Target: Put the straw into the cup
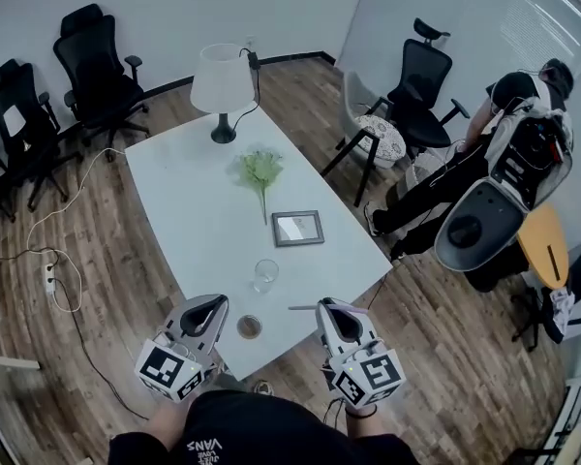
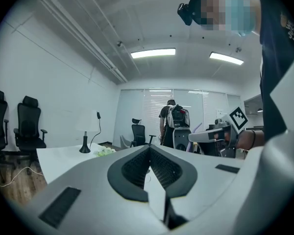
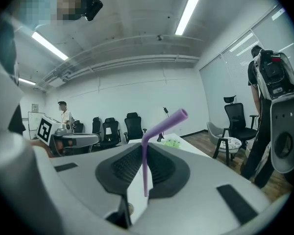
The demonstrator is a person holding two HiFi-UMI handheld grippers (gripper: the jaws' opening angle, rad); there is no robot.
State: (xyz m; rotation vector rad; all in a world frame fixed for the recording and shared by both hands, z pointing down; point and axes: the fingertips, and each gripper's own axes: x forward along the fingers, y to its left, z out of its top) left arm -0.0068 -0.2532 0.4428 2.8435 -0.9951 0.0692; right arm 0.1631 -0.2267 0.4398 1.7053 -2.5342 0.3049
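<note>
White table [image 1: 189, 211], one corner pointing at the wearer. Lamp [image 1: 221, 83] at the far end, and both grippers held low over the near corner, one on each side of it, side by side.

Left gripper [image 1: 216, 304] at the near-left edge, aimed level across the table. Jaws clenched tip to tip, nothing gripped between them [image 2: 149, 149].

Right gripper [image 1: 327, 307] at the near-right edge, tipped slightly down. Jaws nearly together, grasping the straw [image 3: 144, 153].

Green sprig [image 1: 259, 170] at mid-table. Picture frame [image 1: 297, 228] lying flat toward the right edge.

Cup [image 1: 264, 275]: clear glass, upright, on the table just inside the near corner. Sits ahead of and between the two grippers, touching neither.

Small brown round disc [image 1: 249, 327] flat on the near corner, between the grippers and nearer the wearer than the cup.

Straw: purple, pinched at its lower part and standing up from the right jaws, bent top angling off sideways. In the head view seen as a thin line [image 1: 303, 308] poking from the right gripper's tip toward the left gripper, short of the cup and not in it.
</note>
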